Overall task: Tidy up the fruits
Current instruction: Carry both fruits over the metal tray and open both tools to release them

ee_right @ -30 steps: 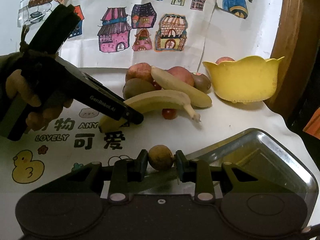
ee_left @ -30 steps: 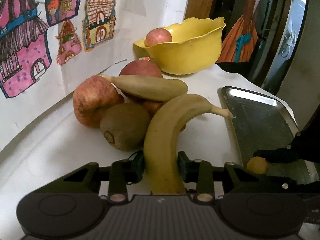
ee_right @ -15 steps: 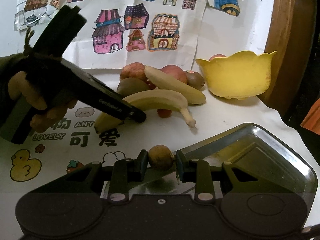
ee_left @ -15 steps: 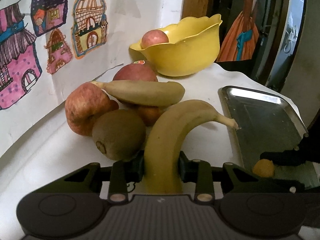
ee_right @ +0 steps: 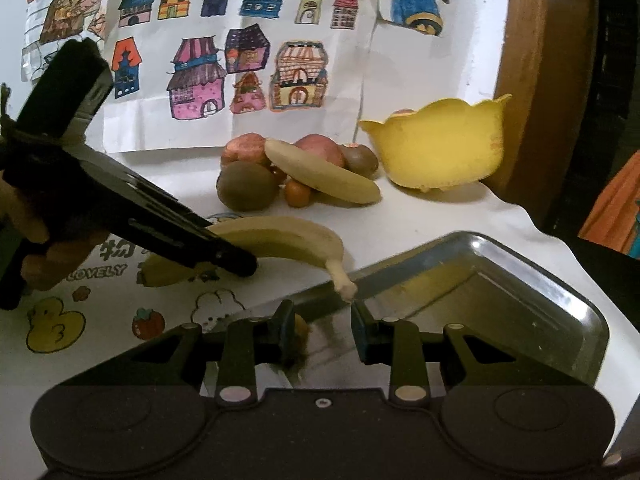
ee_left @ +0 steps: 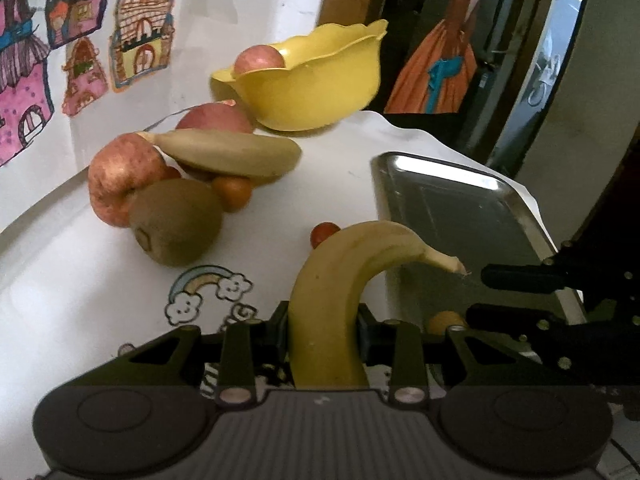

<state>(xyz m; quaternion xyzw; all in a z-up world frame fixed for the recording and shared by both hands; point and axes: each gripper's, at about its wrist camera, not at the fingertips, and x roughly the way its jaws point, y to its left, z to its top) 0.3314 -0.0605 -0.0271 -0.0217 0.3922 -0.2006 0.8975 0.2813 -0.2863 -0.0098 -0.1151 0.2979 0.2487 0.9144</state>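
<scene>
My left gripper (ee_left: 322,320) is shut on a yellow banana (ee_left: 340,272), held off the cloth with its stem over the near edge of the steel tray (ee_left: 460,200). Seen from the right wrist, that banana (ee_right: 280,236) hangs in front of the fruit pile. My right gripper (ee_right: 322,328) stands open low over the tray's near corner. A small brown round fruit (ee_right: 300,330) lies against its left pad, half hidden. The same fruit (ee_left: 444,320) shows beside the right gripper's fingers (ee_left: 516,278).
A pile remains by the wall: two apples, a kiwi (ee_left: 176,220), a second banana (ee_left: 228,152) and small orange fruits (ee_left: 324,232). A yellow bowl (ee_left: 320,84) holding an apple (ee_left: 258,60) stands behind. A hand (ee_right: 36,248) holds the left gripper. The table edge runs past the tray.
My left gripper has lifted the banana clear of the pile and carried it toward the tray. The right gripper's jaws have parted and the small brown fruit has slipped down from between them.
</scene>
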